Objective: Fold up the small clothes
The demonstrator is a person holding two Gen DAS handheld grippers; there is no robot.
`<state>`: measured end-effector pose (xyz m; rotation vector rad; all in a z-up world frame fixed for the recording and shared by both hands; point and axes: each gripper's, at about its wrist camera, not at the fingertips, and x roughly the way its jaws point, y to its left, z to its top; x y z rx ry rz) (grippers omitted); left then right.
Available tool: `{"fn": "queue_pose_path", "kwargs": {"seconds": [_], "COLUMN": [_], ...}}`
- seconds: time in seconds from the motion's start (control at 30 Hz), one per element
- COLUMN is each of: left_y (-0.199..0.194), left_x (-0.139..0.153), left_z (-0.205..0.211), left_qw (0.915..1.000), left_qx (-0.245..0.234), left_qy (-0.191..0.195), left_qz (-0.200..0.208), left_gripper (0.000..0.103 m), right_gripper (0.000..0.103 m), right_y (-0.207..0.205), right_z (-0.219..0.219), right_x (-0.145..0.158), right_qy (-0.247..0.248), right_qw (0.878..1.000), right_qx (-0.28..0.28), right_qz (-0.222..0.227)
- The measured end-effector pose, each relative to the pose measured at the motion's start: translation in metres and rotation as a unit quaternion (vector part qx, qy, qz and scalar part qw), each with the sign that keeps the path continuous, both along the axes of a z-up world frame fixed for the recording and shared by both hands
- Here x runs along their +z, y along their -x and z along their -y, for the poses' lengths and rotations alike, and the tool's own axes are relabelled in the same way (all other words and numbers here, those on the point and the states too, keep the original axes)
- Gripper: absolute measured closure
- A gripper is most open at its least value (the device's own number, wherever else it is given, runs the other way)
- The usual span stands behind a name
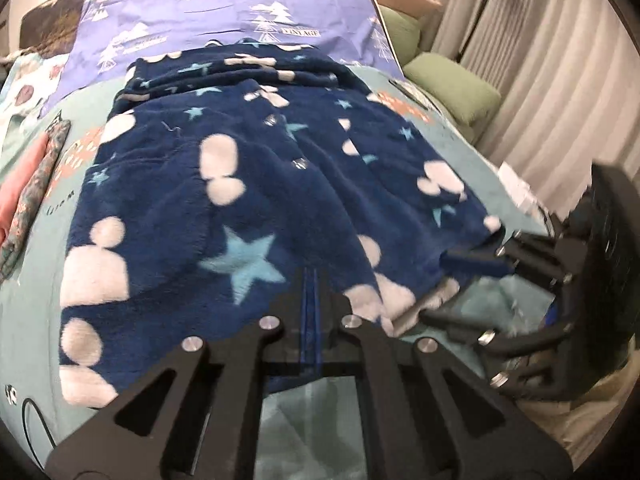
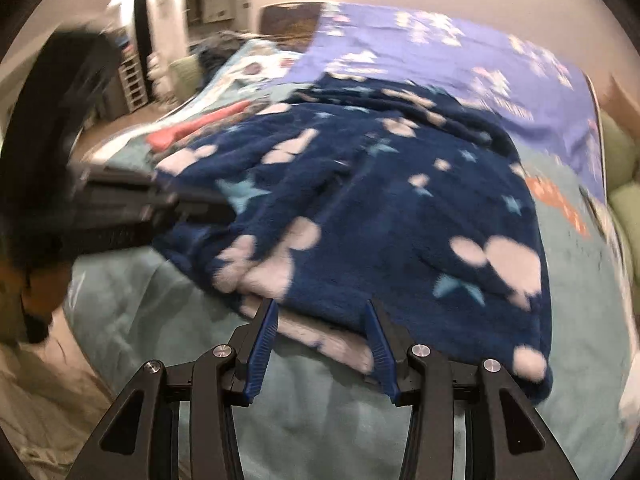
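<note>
Nearest in the left wrist view, the left gripper [image 1: 311, 280] is seen with its two blue-lined jaws drawn tightly together, pinched on the near hem of the navy fleece garment [image 1: 240, 184], which is printed with pale stars and white blobs. The fabric is gathered right at the fingertips.

In the right wrist view, the right gripper [image 2: 322, 312] is held with its jaws partly apart at the near edge of the same garment [image 2: 360, 208]. The folded hem lies between the blue pads [image 2: 262, 344]; whether the pads press on it cannot be told, since the picture is smeared by motion.

Each gripper is also caught in the other's view: the right one [image 1: 480, 264] at the garment's right corner, the left one [image 2: 192, 208] at its left edge.

The garment is spread across a pale teal bedsheet [image 1: 32, 300], roughly in the middle of the bed. Just to its left, a folded patterned cloth [image 1: 36, 192] and a pink cloth [image 1: 12, 196] are laid side by side.

Further back, a lilac cover with white trees [image 1: 224, 12] is spread over the head of the bed, its edge touching the garment's far end. Green cushions [image 1: 456, 84] and a pale curtain [image 1: 560, 92] are seen to the right.
</note>
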<state>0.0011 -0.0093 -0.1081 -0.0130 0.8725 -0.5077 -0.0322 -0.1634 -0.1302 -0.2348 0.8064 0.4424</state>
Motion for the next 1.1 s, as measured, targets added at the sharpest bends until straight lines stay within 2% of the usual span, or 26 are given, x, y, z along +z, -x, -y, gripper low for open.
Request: {"fn": "queue_pose_path", "kwargs": {"seconds": [0.07,0.13,0.2,0.27,0.33,0.37,0.4,0.47,0.57,0.73,0.83,0.87,0.9,0.97,1.03,1.1], "left_y": [0.003,0.011,0.021,0.029,0.029,0.025,0.022,0.01,0.0,-0.002,0.0,0.001,0.003,0.008,0.01,0.012], "left_x": [0.002,0.002,-0.001,-0.005,-0.011,-0.015,-0.017,-0.02,-0.007,0.01,0.017,0.019,0.021,0.027,0.032,0.032], "left_z": [-0.001,0.0,0.005,0.014,0.025,0.029,0.031,0.029,0.013,0.002,-0.001,-0.002,-0.002,-0.002,0.0,0.004], "left_qw": [1.0,0.9997,0.999,0.998,0.9961,0.9958,0.9958,0.997,0.9988,0.9983,0.9958,0.9949,0.9939,0.9919,0.9903,0.9901], "left_qx": [-0.007,-0.025,-0.044,-0.058,-0.074,-0.072,-0.07,-0.067,-0.047,-0.044,-0.055,-0.06,-0.065,-0.077,-0.087,-0.095], "left_qy": [0.002,0.004,-0.002,-0.016,-0.039,-0.048,-0.05,-0.039,0.012,0.037,0.072,0.08,0.088,0.101,0.108,0.103], "left_qz": [-0.003,-0.007,-0.001,0.022,0.028,0.031,0.031,0.007,-0.009,0.0,-0.008,-0.009,-0.01,-0.008,-0.005,-0.001], "left_gripper": [0.099,0.083,0.041,0.037,0.037,0.043,0.07,0.092,0.093,0.093,0.093,0.093,0.093,0.093,0.093,0.094], "right_gripper": [0.057,0.057,0.057,0.057,0.057,0.057,0.057,0.057,0.057,0.056,0.057,0.071,0.092,0.092,0.092,0.092], "right_y": [-0.001,-0.005,-0.006,-0.008,-0.012,-0.014,-0.017,-0.017,-0.013,-0.009,-0.015,-0.018,-0.021,-0.027,-0.022,-0.014], "right_z": [-0.013,-0.022,-0.025,-0.021,-0.015,-0.011,-0.006,-0.003,-0.005,-0.029,-0.045,-0.047,-0.047,-0.045,-0.044,-0.051], "right_x": [-0.003,-0.009,-0.014,-0.015,-0.014,-0.013,-0.013,-0.011,-0.007,-0.009,-0.016,-0.016,-0.016,-0.011,-0.002,0.001], "right_qy": [0.029,0.054,0.064,0.057,0.036,0.023,0.009,-0.004,0.007,0.045,0.071,0.065,0.05,0.011,-0.027,-0.009], "right_qw": [0.999,0.998,0.997,0.998,0.999,1.0,1.0,1.0,1.0,0.998,0.995,0.996,0.997,0.998,0.996,0.994], "right_qx": [0.018,0.024,0.031,0.032,0.023,0.017,0.01,0.003,0.002,0.051,0.059,0.059,0.062,0.062,0.09,0.108], "right_qz": [0.014,0.016,0.015,0.013,0.001,-0.007,-0.015,-0.021,-0.01,0.009,0.028,0.028,0.024,0.011,0.003,0.011]}}
